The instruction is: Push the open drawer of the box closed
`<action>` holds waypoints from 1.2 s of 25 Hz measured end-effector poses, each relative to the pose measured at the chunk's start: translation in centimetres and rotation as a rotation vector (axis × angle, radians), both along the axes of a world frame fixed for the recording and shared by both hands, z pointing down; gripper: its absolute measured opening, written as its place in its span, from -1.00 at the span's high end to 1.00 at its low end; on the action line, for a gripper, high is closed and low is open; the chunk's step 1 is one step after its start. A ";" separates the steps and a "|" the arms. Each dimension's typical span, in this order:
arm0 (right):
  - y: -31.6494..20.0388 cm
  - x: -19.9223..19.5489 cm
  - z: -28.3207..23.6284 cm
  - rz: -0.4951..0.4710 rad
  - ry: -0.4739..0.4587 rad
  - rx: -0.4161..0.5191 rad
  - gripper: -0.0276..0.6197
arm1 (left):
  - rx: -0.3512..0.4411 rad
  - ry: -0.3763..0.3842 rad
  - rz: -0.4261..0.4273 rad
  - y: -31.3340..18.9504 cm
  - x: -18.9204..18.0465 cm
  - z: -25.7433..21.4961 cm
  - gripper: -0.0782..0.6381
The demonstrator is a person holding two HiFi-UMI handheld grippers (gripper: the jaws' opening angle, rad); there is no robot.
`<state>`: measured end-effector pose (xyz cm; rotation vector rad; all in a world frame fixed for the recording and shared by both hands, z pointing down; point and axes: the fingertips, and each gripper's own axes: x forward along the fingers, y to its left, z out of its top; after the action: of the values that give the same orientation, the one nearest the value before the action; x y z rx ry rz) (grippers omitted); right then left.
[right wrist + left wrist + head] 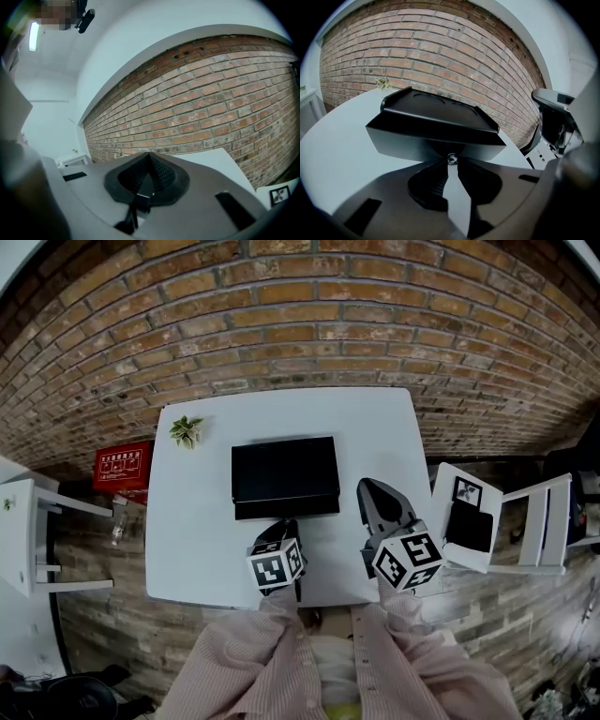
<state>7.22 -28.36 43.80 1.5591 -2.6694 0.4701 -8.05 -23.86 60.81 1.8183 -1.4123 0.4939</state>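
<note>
Rough red brick wall (pixel 300 324) fills 12 o'clock; wood-plank floor (pixel 103 615) surrounds the smooth white table (pixel 187 540), which has rounded corners; white chair (pixel 530 521) at 3 o'clock of the table; flat, matte black rectangular box (pixel 284 470) at table centre, its drawer (pixel 286 509) a narrow strip along the 6 o'clock edge; right gripper (pixel 370 488) at 4 o'clock of the box, jaws together, empty; left gripper (pixel 284 526) at the drawer front; small leafy plant (pixel 186 430) at 10 o'clock; small shiny round knob (pixel 451 159) pinched between the left jaws, which stand a slim gap apart.
</note>
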 end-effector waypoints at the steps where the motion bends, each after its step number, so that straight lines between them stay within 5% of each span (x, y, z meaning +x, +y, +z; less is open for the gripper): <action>1: -0.1 0.0 0.0 0.000 0.001 0.000 0.91 | 0.000 0.000 0.000 -0.1 0.0 0.0 0.61; 30: -1.9 0.1 0.5 0.009 0.010 -0.013 0.91 | 0.005 0.003 -0.013 -3.2 -0.1 0.0 0.61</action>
<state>7.28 -30.28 44.26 1.5671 -2.6474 0.4767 -8.18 -27.05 60.83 1.8121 -1.4234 0.4811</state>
